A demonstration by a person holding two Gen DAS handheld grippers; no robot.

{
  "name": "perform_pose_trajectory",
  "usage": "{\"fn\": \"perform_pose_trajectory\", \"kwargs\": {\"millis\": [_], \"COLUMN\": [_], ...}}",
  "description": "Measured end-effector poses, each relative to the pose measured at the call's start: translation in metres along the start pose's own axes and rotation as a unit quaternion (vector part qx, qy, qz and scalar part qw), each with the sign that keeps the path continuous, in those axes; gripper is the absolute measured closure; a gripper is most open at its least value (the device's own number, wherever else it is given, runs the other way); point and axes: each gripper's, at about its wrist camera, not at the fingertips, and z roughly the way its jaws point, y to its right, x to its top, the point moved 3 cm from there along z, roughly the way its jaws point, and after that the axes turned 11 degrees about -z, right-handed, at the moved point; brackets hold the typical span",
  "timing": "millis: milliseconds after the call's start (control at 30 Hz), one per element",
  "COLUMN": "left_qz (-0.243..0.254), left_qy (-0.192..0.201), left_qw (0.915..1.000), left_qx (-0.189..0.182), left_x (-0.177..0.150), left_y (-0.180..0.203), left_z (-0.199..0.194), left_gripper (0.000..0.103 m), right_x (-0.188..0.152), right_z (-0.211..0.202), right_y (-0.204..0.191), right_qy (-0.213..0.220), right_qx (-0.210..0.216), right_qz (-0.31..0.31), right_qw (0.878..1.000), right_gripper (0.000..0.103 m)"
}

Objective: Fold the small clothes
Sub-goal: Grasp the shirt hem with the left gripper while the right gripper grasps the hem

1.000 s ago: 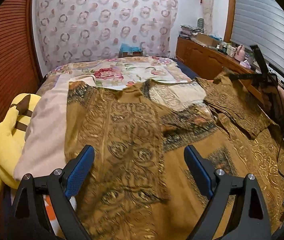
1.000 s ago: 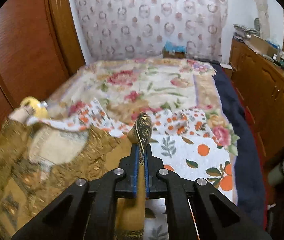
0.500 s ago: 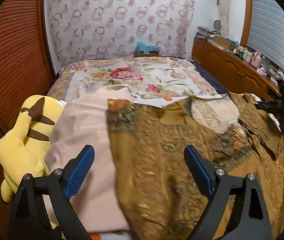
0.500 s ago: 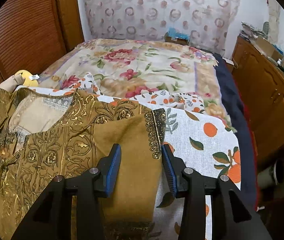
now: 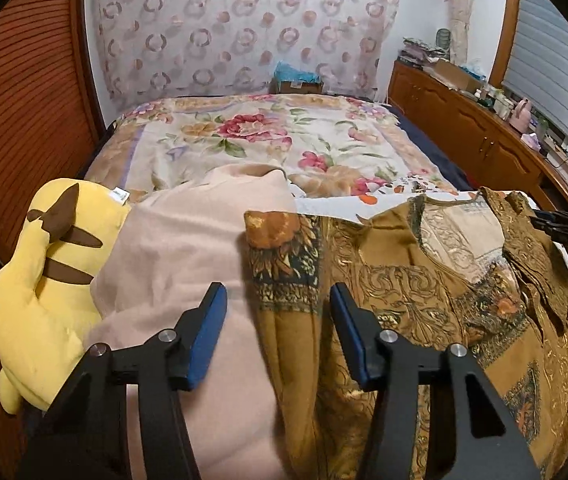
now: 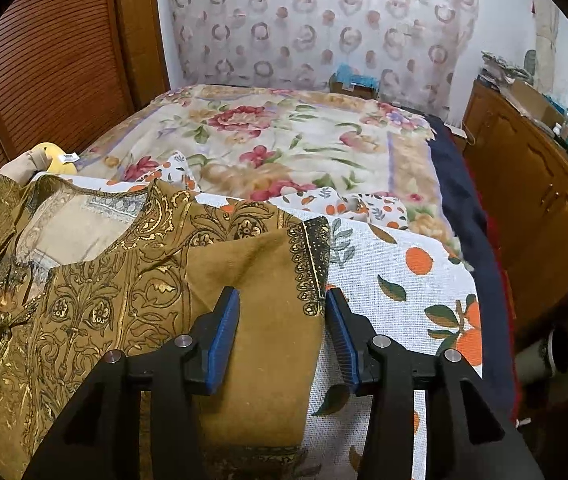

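A brown and gold patterned garment lies spread on the bed, neckline away from me. My left gripper is open over its left sleeve, holding nothing. In the right wrist view the garment lies at the left, and my right gripper is open above its right sleeve, whose dark patterned cuff lies flat. The right gripper also shows at the far right of the left wrist view.
A beige cloth and a yellow plush toy lie left of the garment. A white sheet with orange fruit print lies under the sleeve. A floral blanket covers the far bed. A wooden cabinet stands right.
My right gripper opened and let go of the sleeve, which now lies flat. My left gripper moved left to the garment's left sleeve and its jaws narrowed.
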Motion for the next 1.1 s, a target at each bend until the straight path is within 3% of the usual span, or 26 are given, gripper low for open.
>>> {"fn": "perform_pose_trajectory", "kwargs": {"millis": [167, 267, 367, 400, 433, 567, 600, 667, 767, 933, 1100], "left_qz": [0.002, 0.007, 0.013, 0.015, 0.017, 0.023, 0.026, 0.029, 0.032, 0.033, 0.035], "left_qy": [-0.002, -0.002, -0.004, -0.005, -0.005, 0.008, 0.013, 0.026, 0.042, 0.068, 0.091], "left_qw": [1.0000, 1.0000, 0.9999, 0.9999, 0.9998, 0.9992, 0.9990, 0.9982, 0.9967, 0.9937, 0.9903], "left_qx": [0.000, 0.000, 0.002, -0.002, -0.008, -0.032, -0.035, -0.044, -0.061, -0.082, -0.099], "left_x": [0.002, 0.003, 0.004, 0.004, 0.004, 0.003, 0.003, 0.001, -0.003, -0.017, -0.042], "left_y": [0.002, 0.004, 0.006, 0.006, 0.008, 0.019, 0.023, 0.029, 0.037, 0.045, 0.045], "left_z": [0.004, 0.005, 0.008, 0.008, 0.008, -0.006, -0.010, -0.023, -0.044, -0.084, -0.127], "left_gripper": [0.048, 0.057, 0.077, 0.092, 0.096, 0.099, 0.099, 0.099, 0.099, 0.099, 0.099], "right_x": [0.000, 0.000, -0.001, -0.001, -0.001, -0.001, 0.000, 0.002, 0.006, 0.009, -0.009], "right_z": [0.000, 0.000, 0.000, 0.000, 0.000, 0.000, -0.001, -0.003, -0.015, -0.070, -0.135], "right_y": [0.001, 0.001, 0.002, 0.003, 0.003, 0.003, 0.003, 0.000, -0.005, -0.015, -0.033], "right_qy": [0.000, 0.001, -0.001, -0.001, -0.001, -0.001, 0.000, -0.002, -0.011, 0.039, 0.090], "right_qx": [-0.001, -0.001, -0.006, -0.005, -0.005, -0.008, -0.003, 0.007, 0.007, 0.000, -0.002], "right_qz": [0.000, -0.001, 0.003, 0.005, 0.005, 0.002, 0.002, -0.005, -0.008, -0.003, -0.002], "right_qw": [1.000, 1.000, 1.000, 1.000, 1.000, 1.000, 1.000, 1.000, 1.000, 0.999, 0.996], "right_gripper": [0.056, 0.055, 0.051, 0.050, 0.050, 0.054, 0.062, 0.098, 0.099, 0.100, 0.100]}}
